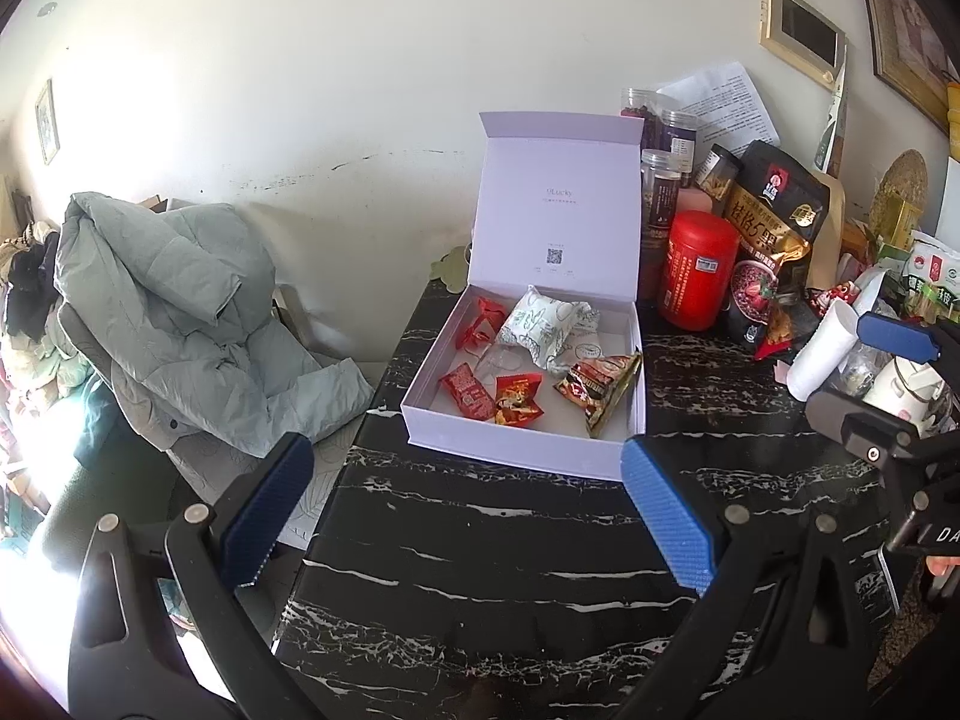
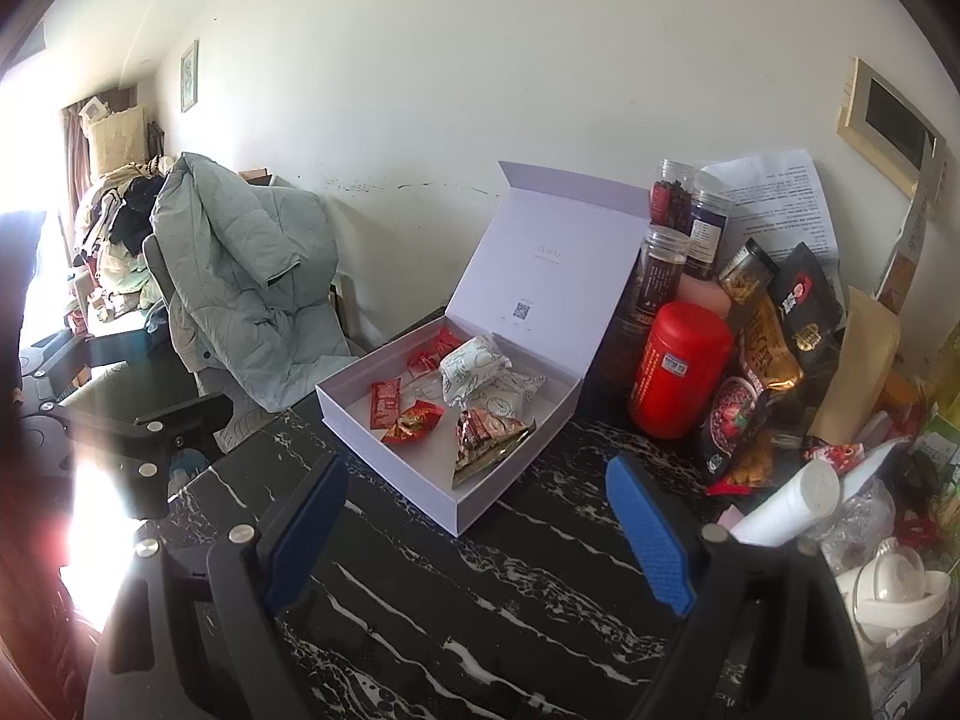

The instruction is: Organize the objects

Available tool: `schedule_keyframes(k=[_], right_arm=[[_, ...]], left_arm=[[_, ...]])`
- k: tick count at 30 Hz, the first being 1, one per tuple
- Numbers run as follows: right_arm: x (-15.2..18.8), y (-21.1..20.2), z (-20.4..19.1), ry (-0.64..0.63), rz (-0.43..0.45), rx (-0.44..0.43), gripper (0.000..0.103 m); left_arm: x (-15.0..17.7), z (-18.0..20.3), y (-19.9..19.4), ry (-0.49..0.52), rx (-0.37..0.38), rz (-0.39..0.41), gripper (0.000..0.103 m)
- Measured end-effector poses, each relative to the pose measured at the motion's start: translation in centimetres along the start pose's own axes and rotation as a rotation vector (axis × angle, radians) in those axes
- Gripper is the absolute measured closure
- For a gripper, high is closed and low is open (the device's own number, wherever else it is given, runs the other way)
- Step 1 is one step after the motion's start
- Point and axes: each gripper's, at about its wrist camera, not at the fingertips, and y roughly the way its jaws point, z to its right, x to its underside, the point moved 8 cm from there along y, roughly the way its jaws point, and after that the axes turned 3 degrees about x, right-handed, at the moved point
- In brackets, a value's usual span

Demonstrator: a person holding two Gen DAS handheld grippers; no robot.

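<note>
Both grippers, left gripper (image 1: 468,504) and right gripper (image 2: 477,522), hang empty, jaws apart; box (image 1: 516,444) at 12 o'clock, lid up for loading snacks (image 1: 516,399).

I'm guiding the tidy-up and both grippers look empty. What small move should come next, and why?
Probably reach the right gripper toward the white roll lying loose beside the open white box. Both grippers stand open and empty over the table, and the box has bare floor left.

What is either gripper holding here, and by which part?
Nothing. The left gripper and the right gripper both stand open over the bare table.
</note>
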Motion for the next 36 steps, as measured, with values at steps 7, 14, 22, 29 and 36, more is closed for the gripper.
schedule_keyframes(k=[7,14,22,29,36], right_arm=[[2.7,-0.8,-0.9,-0.003,-0.021,-0.005,0.014],[4.8,-1.3,-1.6,0.005,-0.032,-0.018,0.014],[6.3,-1.6,-2.6,-0.002,-0.042,-0.038,0.014],[6.9,-1.7,-3.0,-0.013,-0.046,-0.048,0.014],[7.1,-1.7,-3.3,-0.019,-0.050,-0.052,0.014]], left_arm=[[2.6,0.3,-0.8,-0.018,-0.010,-0.024,0.000],[4.7,0.3,-1.6,-0.023,-0.031,-0.035,0.000],[6.8,0.5,-1.9,-0.025,-0.029,-0.062,0.000],[7.9,0.8,-1.9,-0.040,-0.011,-0.083,0.000],[8.1,0.5,-2.1,-0.045,-0.020,-0.082,0.000]])
